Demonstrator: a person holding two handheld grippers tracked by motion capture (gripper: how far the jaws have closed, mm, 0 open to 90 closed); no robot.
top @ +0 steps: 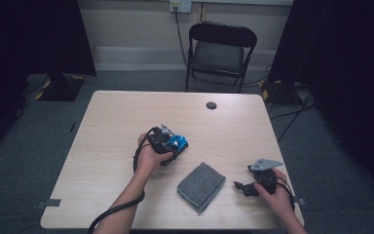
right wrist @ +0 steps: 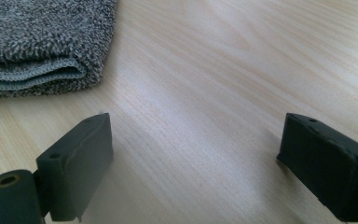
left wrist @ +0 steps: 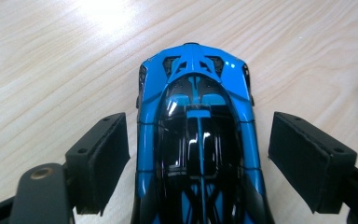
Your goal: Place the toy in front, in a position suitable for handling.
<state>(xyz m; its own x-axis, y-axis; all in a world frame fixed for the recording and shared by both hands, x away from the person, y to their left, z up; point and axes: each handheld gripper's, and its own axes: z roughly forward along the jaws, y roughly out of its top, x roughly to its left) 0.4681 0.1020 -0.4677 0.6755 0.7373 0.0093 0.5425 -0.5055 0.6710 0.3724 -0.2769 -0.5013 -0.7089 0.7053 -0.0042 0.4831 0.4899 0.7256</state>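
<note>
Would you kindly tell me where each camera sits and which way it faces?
High view: above the person's side, looking forward and down on the table; both forearms and tools show.
Left gripper view: on the left tool, looking along its open jaws at the blue toy car.
Right gripper view: on the right tool, low, facing the grey cloth.
Shared: high and left views both show the car.

A light wood-grain table stands on grey carpet, with a small dark round cap near its far edge. Behind it a black folding chair faces the table, against a pale wall with a socket and a cable hanging from it. Dark panels, perhaps curtains, flank both sides, and cables trail across the floor at the right
</note>
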